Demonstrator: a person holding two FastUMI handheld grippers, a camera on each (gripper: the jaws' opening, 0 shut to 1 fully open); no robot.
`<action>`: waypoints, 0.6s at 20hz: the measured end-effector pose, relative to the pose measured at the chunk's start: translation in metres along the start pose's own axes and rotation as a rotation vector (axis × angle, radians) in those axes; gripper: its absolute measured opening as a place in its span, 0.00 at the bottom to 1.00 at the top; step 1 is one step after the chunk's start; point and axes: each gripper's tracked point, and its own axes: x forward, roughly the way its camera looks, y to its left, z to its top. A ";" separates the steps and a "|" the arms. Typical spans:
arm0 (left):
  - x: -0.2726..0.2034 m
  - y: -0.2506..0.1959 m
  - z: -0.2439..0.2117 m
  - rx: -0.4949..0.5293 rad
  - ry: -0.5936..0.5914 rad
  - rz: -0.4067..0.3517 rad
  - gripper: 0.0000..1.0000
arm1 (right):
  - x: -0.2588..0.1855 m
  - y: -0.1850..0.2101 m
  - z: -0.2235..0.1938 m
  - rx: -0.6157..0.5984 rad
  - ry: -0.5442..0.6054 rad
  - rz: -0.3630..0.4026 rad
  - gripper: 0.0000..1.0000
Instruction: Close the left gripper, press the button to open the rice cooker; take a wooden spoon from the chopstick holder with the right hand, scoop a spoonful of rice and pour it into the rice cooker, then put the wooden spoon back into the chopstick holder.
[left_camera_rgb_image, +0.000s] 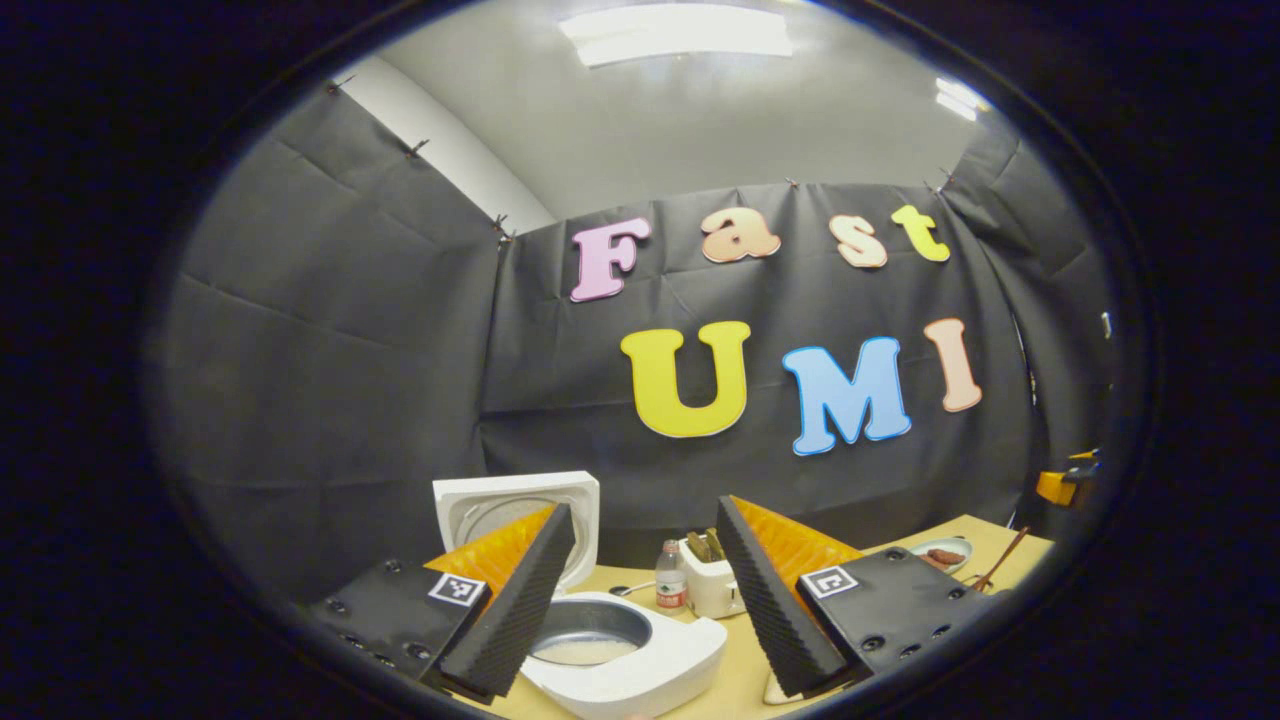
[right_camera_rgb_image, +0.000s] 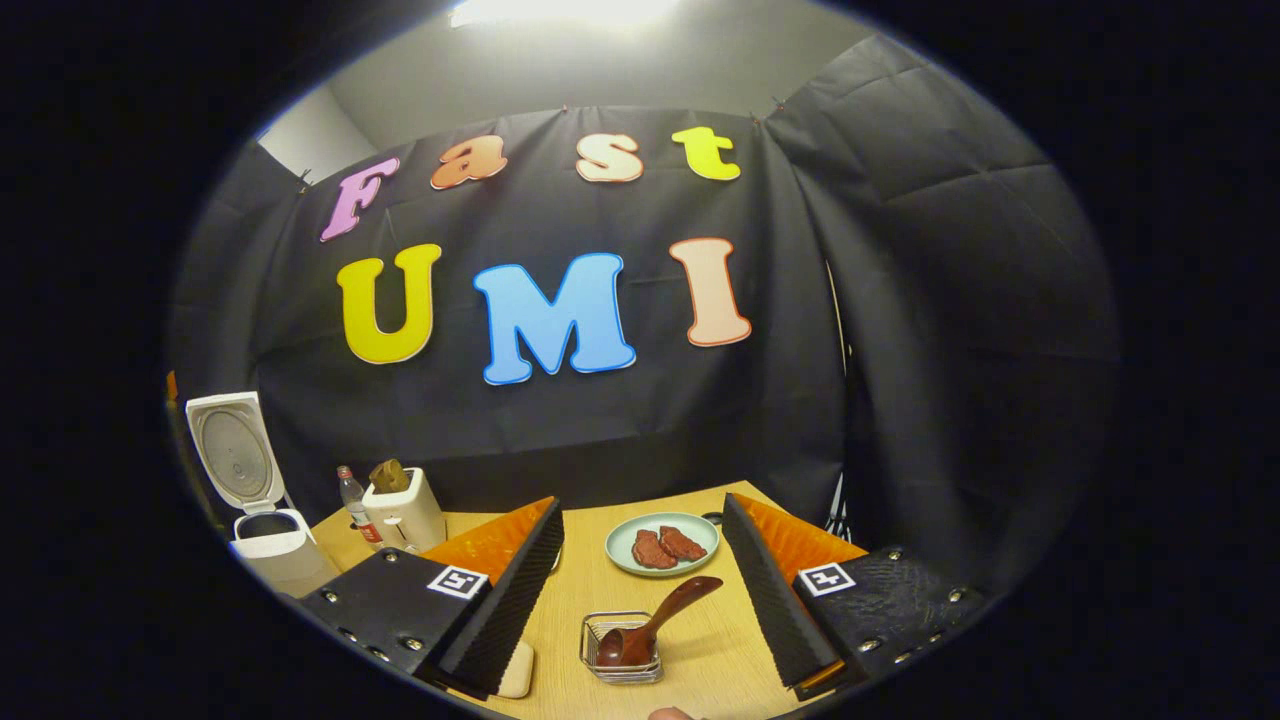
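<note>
Left gripper (left_camera_rgb_image: 640, 610), jaws apart, hangs above the rice cooker (left_camera_rgb_image: 625, 665), whose lid (left_camera_rgb_image: 520, 515) stands open. Right gripper (right_camera_rgb_image: 640, 600), jaws apart and empty, hangs above the wooden spoon (right_camera_rgb_image: 650, 625), which rests bowl-down in the wire chopstick holder (right_camera_rgb_image: 622, 650) on the table (right_camera_rgb_image: 700, 660).

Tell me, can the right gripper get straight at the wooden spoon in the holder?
Probably yes: the right gripper is open, and the wooden spoon in the wire holder lies right ahead between its fingers, handle free.
</note>
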 end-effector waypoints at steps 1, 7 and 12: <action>-0.005 -0.001 0.005 0.000 -0.005 0.003 0.96 | 0.006 -0.003 -0.009 0.011 0.020 -0.002 0.97; -0.025 0.001 0.016 0.009 -0.010 0.025 1.00 | 0.042 -0.021 -0.061 0.069 0.155 -0.024 0.97; -0.038 0.016 0.021 0.056 -0.008 0.080 1.00 | 0.061 -0.030 -0.105 0.086 0.261 -0.050 0.98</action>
